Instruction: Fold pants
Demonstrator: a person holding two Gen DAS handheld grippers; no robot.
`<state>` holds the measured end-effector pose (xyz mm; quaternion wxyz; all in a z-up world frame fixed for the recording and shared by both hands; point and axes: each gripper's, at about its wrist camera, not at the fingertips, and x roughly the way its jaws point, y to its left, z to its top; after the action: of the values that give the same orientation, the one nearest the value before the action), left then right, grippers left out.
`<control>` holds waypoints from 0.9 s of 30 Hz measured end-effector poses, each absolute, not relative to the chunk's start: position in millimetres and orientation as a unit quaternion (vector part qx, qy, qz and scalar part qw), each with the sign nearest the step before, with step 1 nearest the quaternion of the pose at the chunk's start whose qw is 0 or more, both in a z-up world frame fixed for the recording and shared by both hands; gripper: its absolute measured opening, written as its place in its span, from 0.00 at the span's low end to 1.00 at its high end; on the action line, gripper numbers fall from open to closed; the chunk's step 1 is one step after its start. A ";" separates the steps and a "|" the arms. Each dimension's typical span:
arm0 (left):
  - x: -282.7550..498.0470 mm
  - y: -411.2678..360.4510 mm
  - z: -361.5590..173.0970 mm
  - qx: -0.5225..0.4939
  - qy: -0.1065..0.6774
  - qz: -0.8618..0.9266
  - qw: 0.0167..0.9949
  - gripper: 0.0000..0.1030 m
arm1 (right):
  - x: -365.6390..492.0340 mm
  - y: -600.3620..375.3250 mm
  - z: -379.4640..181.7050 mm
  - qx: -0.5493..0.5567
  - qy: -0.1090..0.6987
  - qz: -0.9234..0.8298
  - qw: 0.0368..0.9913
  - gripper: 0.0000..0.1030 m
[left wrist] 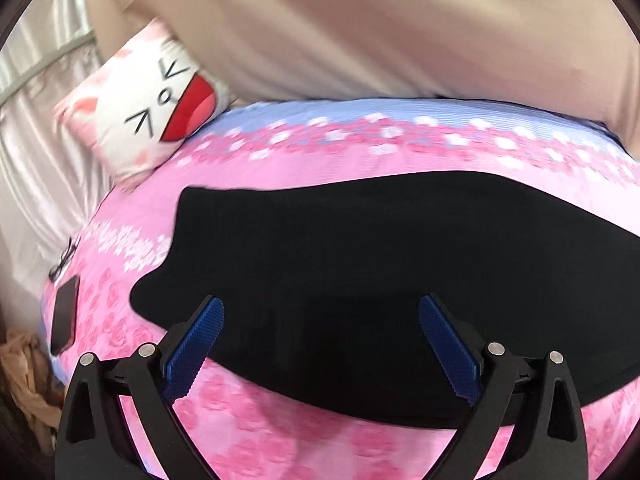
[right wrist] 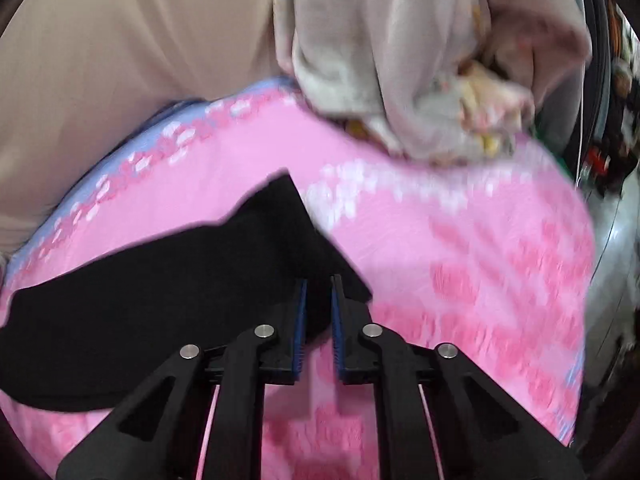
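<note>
The black pants (left wrist: 360, 256) lie flat across a pink flowered bedspread (left wrist: 248, 440), folded into a long dark shape. My left gripper (left wrist: 320, 304) hovers over their near edge, its blue pads (left wrist: 196, 344) spread wide with nothing between them. In the right wrist view the pants (right wrist: 160, 292) stretch off to the left and end in a pointed corner. My right gripper (right wrist: 319, 290) has its jaws almost together at the near right edge of the pants, with black cloth between the fingertips (right wrist: 303, 292). Pink bedspread (right wrist: 460, 280) shows through the narrow gap behind the tips.
A white cat-face pillow (left wrist: 152, 108) lies at the bed's far left. A person in beige clothing (left wrist: 360, 32) stands at the far side. A dark phone (left wrist: 64, 316) and glasses (left wrist: 62, 260) sit near the left edge. A crumpled pale blanket (right wrist: 400, 60) lies at the far right.
</note>
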<state>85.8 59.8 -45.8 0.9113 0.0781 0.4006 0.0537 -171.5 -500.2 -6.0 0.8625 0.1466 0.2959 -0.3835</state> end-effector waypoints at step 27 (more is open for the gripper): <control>89.3 63.9 -53.4 0.066 0.416 0.068 0.905 0.94 | -169.5 -523.7 -37.6 0.387 0.220 -0.286 0.849 0.17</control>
<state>89.3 63.9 -53.4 0.9045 0.0656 0.4159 0.0677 -169.5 -523.7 -37.6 0.8487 0.3869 0.2196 -0.2860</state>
